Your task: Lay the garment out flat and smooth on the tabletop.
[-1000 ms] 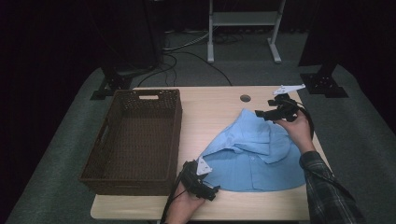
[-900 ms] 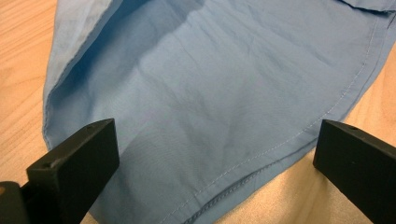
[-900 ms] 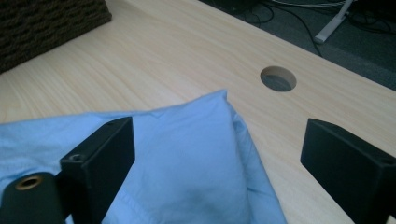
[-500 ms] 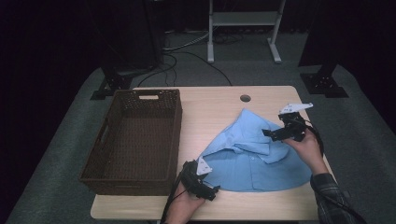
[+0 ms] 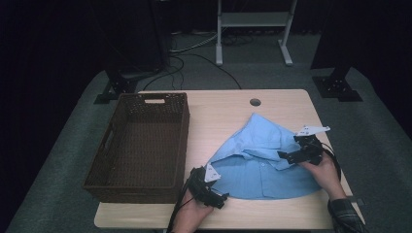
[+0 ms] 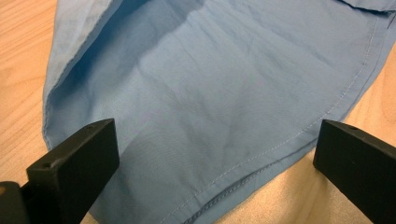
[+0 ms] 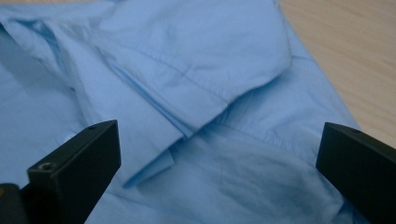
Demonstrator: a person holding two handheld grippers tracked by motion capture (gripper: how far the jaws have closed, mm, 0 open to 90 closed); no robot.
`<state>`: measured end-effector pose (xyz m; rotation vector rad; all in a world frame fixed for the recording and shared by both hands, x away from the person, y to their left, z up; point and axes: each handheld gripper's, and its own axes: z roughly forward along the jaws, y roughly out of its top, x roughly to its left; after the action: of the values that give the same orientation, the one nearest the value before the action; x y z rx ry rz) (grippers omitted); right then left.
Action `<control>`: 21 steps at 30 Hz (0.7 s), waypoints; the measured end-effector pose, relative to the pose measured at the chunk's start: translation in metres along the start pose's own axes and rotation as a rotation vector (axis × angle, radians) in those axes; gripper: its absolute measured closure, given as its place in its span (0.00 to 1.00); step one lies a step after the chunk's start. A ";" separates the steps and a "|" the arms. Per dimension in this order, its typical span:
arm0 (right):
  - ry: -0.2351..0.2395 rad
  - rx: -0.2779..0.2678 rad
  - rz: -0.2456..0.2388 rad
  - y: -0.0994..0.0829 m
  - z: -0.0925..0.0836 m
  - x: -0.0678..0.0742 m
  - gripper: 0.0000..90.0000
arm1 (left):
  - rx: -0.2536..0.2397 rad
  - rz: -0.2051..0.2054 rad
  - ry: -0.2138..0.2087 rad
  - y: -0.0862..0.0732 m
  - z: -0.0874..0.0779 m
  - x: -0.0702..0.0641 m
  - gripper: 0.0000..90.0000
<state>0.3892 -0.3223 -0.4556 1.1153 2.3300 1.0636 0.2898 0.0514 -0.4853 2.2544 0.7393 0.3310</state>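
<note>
A light blue shirt [image 5: 262,160] lies loosely folded on the right half of the wooden table [image 5: 218,111]. My left gripper [image 5: 221,200] rests at the table's front edge with its jaws open on either side of the shirt's lower left hem [image 6: 210,93], not pressing it. My right gripper [image 5: 283,156] hovers low over the shirt's right side, pointing left. Its jaws have just been opening and stand wide, with a folded flap of the shirt [image 7: 187,70] lying between and beyond them, untouched.
A dark brown wicker basket [image 5: 182,141] stands on the left half of the table, its inside bare. A round cable hole [image 5: 255,102] sits near the table's far edge. Bare wood lies behind the shirt and along the right edge.
My right gripper has come from the shirt's far right corner toward the person and lower, over the shirt's right side. The left gripper and the shirt have stayed put.
</note>
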 end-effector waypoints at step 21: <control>0.032 0.058 -0.030 -0.026 0.018 0.002 0.00 | -0.001 0.002 -0.003 -0.003 -0.003 -0.002 0.00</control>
<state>0.3847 -0.3229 -0.4872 1.0880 2.4089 1.0166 0.2855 0.0531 -0.4852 2.2542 0.7358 0.3290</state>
